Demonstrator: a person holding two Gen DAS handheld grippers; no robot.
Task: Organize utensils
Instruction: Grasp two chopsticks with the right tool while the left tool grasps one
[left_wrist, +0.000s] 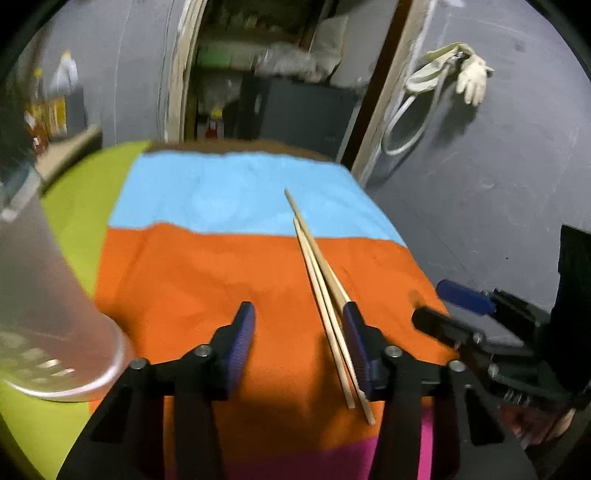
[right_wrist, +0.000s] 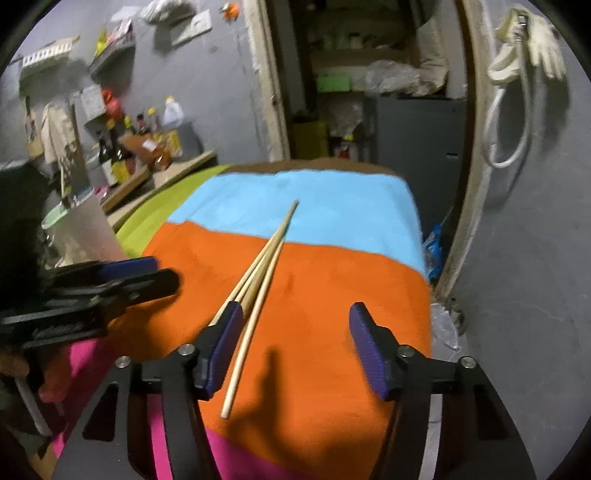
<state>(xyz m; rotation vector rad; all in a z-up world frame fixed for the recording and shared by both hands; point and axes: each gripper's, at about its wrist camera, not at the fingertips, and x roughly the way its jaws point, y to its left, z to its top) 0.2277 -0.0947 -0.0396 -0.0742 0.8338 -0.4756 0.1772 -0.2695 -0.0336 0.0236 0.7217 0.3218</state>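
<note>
Both tongs hang spread above the desk (left_wrist: 192, 280), pinching nothing: the left tongs (left_wrist: 299, 332) and the right tongs (right_wrist: 295, 332) flank the wooden chopsticks (left_wrist: 325, 295), which lie together on the orange panel of the cloth, tips reaching onto the blue panel beyond. A translucent cup (left_wrist: 44, 302) stands at the left on the green part.

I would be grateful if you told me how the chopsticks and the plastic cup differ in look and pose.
The chopsticks are thin, pale wooden sticks; the plastic cup is wide, frosted and translucent. The chopsticks lie flat across the orange and blue patches of the cloth; the cup stands upright at its green edge. The chopsticks lie beside the left tongs, the cup farther left. Neither is gripped: both tongs are open.
</note>
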